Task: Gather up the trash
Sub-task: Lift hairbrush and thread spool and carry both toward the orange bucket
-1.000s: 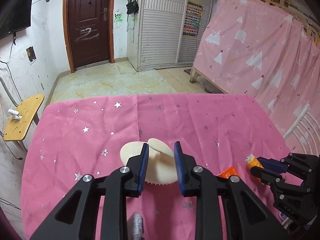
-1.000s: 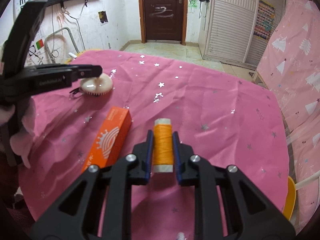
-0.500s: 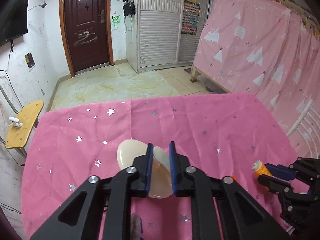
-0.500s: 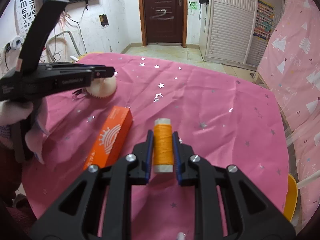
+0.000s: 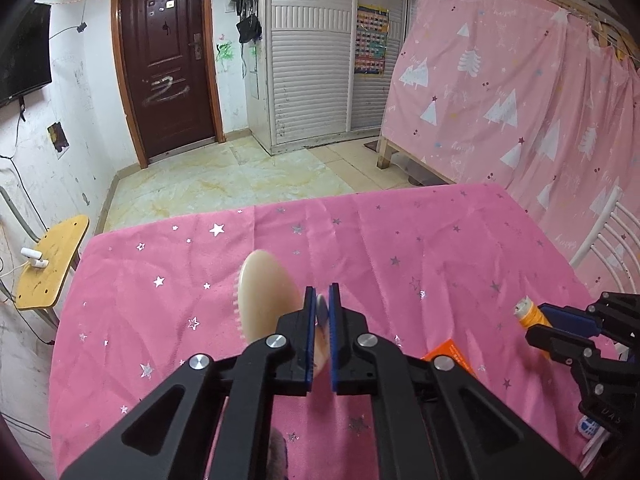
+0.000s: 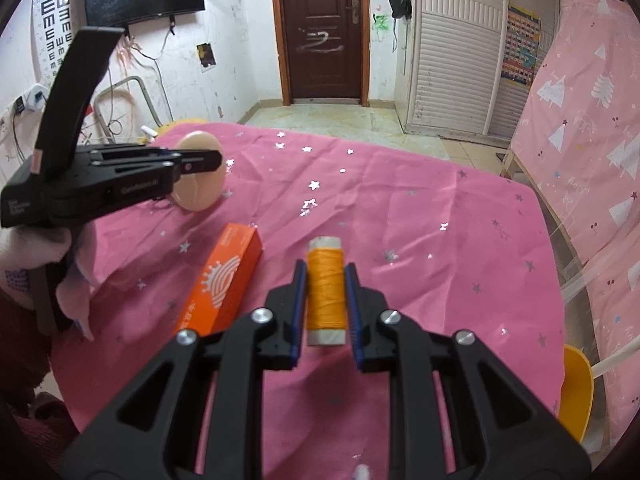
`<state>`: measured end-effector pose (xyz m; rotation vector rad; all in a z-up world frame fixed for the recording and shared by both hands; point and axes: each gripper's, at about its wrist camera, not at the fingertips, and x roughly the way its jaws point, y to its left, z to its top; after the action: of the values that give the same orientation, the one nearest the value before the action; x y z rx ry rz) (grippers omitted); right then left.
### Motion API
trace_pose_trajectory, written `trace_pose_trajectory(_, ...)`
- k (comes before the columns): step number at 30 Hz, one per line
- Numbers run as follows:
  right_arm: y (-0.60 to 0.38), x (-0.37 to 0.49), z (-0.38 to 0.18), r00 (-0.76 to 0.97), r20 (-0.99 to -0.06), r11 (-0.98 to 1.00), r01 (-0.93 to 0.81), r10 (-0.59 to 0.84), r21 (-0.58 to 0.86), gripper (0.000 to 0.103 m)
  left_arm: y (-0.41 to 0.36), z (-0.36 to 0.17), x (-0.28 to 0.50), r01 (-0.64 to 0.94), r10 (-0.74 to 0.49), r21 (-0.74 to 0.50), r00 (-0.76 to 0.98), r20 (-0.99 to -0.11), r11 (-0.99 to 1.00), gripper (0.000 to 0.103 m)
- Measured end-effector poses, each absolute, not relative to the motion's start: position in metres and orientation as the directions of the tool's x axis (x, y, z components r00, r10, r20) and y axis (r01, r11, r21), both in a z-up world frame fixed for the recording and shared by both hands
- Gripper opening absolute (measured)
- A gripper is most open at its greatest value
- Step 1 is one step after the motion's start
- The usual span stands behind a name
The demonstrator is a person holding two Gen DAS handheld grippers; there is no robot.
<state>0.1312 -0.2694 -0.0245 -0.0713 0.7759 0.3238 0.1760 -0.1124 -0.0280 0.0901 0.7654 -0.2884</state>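
My left gripper (image 5: 322, 304) is shut on the thin handle of a cream round brush (image 5: 266, 292), which now stands tilted on edge above the pink starred tablecloth (image 5: 400, 248). From the right wrist view the same brush (image 6: 198, 190) hangs at the tip of the left gripper (image 6: 212, 160), held by a white-gloved hand. My right gripper (image 6: 326, 276) is shut on an orange spool of thread (image 6: 325, 288), lifted off the cloth. That spool (image 5: 528, 314) also shows at the right in the left wrist view. An orange carton (image 6: 224, 276) lies on the cloth between both grippers.
A yellow stool (image 5: 48, 264) stands left of the table and a white chair back (image 5: 604, 240) at its right. Pink curtains (image 5: 520, 92) hang along the right side. A brown door (image 5: 164, 60) and tiled floor lie beyond the far table edge.
The left gripper's jaws shut on the brush handle and the brush rose from flat on the cloth to tilted on edge. The right gripper kept still with the spool.
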Motion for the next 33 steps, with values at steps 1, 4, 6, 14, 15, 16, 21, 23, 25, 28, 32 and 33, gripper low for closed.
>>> trace_pose_trajectory(1, -0.271, 0.13, -0.022, 0.673, -0.693, 0.949, -0.309, 0.26, 0.056, 0.018, -0.112, -0.026, 0.174, 0.287, -0.223, -0.022, 0.691, -0.687, 0.958, 0.0)
trace_pose_trajectory(4, -0.274, 0.127, -0.019, 0.684, -0.683, 0.951, -0.303, 0.257, 0.055, 0.018, -0.112, -0.019, 0.171, 0.292, -0.224, -0.014, 0.704, -0.674, 0.956, 0.0)
trace_pose_trajectory(6, -0.275, 0.126, -0.017, 0.688, -0.679, 0.952, -0.302, 0.257, 0.055, 0.018, -0.112, -0.013, 0.168, 0.294, -0.229, -0.015, 0.712, -0.664, 0.956, 0.0)
trace_pose_trajectory(14, -0.286, 0.119, -0.011, 0.71, -0.654, 0.955, -0.288, 0.261, 0.069, 0.018, -0.118, 0.014, 0.153, 0.315, -0.248, -0.002, 0.744, -0.621, 0.949, 0.0)
trace_pose_trajectory(15, -0.288, 0.118, -0.01, 0.713, -0.65, 0.956, -0.284, 0.261, 0.071, 0.018, -0.12, 0.018, 0.15, 0.322, -0.252, 0.003, 0.746, -0.616, 0.947, 0.0)
trace_pose_trajectory(16, -0.29, 0.117, -0.008, 0.718, -0.646, 0.957, -0.28, 0.259, 0.073, 0.018, -0.124, 0.022, 0.146, 0.329, -0.256, 0.009, 0.75, -0.609, 0.944, 0.0)
trace_pose_trajectory(21, -0.305, 0.111, -0.002, 0.739, -0.624, 0.962, -0.259, 0.253, 0.083, 0.018, -0.143, 0.035, 0.133, 0.366, -0.28, 0.027, 0.757, -0.591, 0.93, 0.0)
trace_pose_trajectory(23, -0.316, 0.108, 0.0, 0.749, -0.614, 0.965, -0.247, 0.248, 0.089, 0.018, -0.152, 0.039, 0.127, 0.381, -0.289, 0.038, 0.758, -0.585, 0.924, 0.0)
trace_pose_trajectory(25, -0.327, 0.104, 0.002, 0.761, -0.603, 0.969, -0.229, 0.239, 0.096, 0.018, -0.163, 0.044, 0.122, 0.398, -0.299, 0.048, 0.758, -0.579, 0.916, 0.0)
trace_pose_trajectory(28, -0.344, 0.098, 0.004, 0.774, -0.592, 0.974, -0.203, 0.225, 0.106, 0.018, -0.184, 0.05, 0.114, 0.427, -0.315, 0.066, 0.755, -0.575, 0.902, 0.0)
trace_pose_trajectory(32, -0.373, 0.086, 0.004, 0.794, -0.575, 0.981, -0.152, 0.194, 0.122, 0.018, -0.216, 0.053, 0.103, 0.474, -0.347, 0.084, 0.744, -0.571, 0.876, 0.0)
trace_pose_trajectory(33, -0.38, 0.083, 0.004, 0.799, -0.572, 0.982, -0.139, 0.186, 0.125, 0.018, -0.225, 0.054, 0.101, 0.488, -0.359, 0.083, 0.737, -0.572, 0.869, 0.0)
